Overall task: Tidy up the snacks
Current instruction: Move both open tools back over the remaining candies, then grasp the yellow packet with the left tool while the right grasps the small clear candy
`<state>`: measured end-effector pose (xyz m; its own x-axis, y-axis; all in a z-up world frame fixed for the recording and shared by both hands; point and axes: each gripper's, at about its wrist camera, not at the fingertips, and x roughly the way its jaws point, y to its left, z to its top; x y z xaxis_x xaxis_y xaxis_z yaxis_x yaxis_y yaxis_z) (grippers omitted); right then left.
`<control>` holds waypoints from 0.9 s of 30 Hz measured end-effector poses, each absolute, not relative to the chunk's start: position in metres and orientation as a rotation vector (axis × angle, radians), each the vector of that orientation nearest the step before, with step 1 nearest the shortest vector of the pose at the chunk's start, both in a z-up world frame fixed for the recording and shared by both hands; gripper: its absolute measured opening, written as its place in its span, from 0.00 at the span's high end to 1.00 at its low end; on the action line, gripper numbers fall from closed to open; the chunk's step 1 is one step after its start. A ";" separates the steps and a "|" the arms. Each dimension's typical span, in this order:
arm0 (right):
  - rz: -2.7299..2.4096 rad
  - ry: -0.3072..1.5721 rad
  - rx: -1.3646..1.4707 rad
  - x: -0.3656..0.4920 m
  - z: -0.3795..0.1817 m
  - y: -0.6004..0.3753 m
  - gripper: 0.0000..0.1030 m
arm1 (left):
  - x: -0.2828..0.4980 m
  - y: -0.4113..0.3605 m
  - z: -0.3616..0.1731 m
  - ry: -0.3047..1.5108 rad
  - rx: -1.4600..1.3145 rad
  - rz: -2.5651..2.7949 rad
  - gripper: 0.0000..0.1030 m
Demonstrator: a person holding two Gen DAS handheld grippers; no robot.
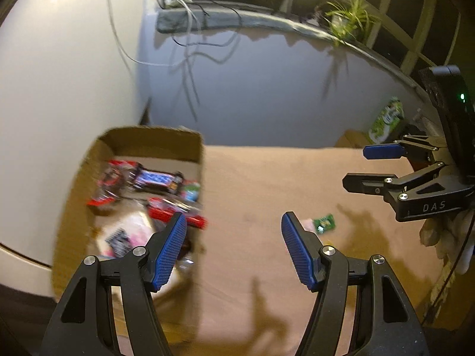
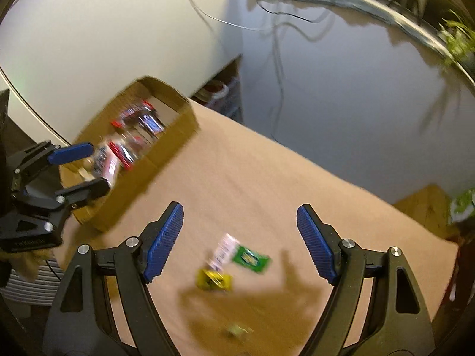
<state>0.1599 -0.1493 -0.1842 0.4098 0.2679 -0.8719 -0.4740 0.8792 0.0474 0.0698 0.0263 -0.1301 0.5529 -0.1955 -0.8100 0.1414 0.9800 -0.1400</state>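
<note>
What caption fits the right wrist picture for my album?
Open right gripper above green, yellow and pink snack packets, cardboard box nearby.

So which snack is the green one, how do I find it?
Look at the tan table, away from the cardboard box. Three small packets lie close together on it. The green packet is the flat square one, beside a pink-white wrapper and a yellow packet.

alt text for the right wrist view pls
The open right gripper hangs over a tan table above a small green packet, a yellow one and a white one; a cardboard box of snacks sits left.
</note>
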 end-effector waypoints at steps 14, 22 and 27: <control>0.442 1.175 -0.153 0.094 -0.237 -0.225 0.21 | 0.054 -0.039 -0.174 1.111 -0.057 -0.355 0.41; 0.548 1.233 -0.223 0.067 -0.266 -0.208 0.42 | 0.055 -0.079 -0.192 1.157 0.038 -0.493 0.61; 0.598 1.253 -0.263 0.066 -0.277 -0.200 0.46 | 0.065 -0.088 -0.205 1.193 0.062 -0.523 0.66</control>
<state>0.0665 -0.2001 -0.2767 0.1863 0.2787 -0.9421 -0.5566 0.8201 0.1326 0.0648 -0.0879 -0.2052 0.2651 -0.3552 -0.8964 0.4191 0.8797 -0.2246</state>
